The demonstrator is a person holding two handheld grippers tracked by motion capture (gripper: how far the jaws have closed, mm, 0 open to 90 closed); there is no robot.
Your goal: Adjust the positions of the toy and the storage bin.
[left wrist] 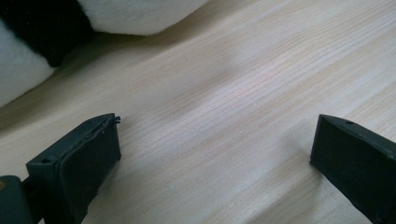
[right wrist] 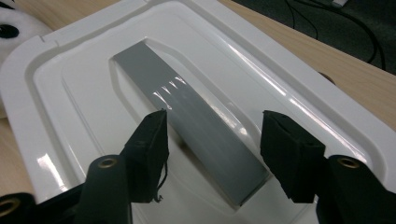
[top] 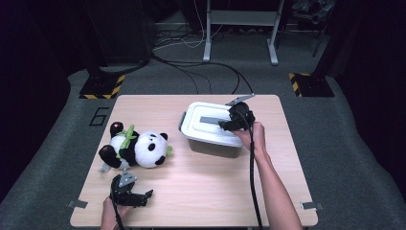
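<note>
The grey handle (right wrist: pixel 196 126) of the white lid (top: pixel 213 123) on the box (top: pixel 210 146), far right of the surface (top: pixel 201 187), is straddled by the open, empty right tool (right wrist: pixel 212 140); closing and lifting is judged next; the left tool (top: pixel 131 195) rests spread and empty near the panda (top: pixel 139 148); grey carpet (top: pixel 344 143), cables and stands lie beyond.

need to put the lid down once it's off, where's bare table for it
The widest bare patch of table runs along the near edge, between the left gripper and the person's right forearm, in front of the box. A narrower strip lies behind the panda, at the far left corner. It is tight between panda and box.
</note>
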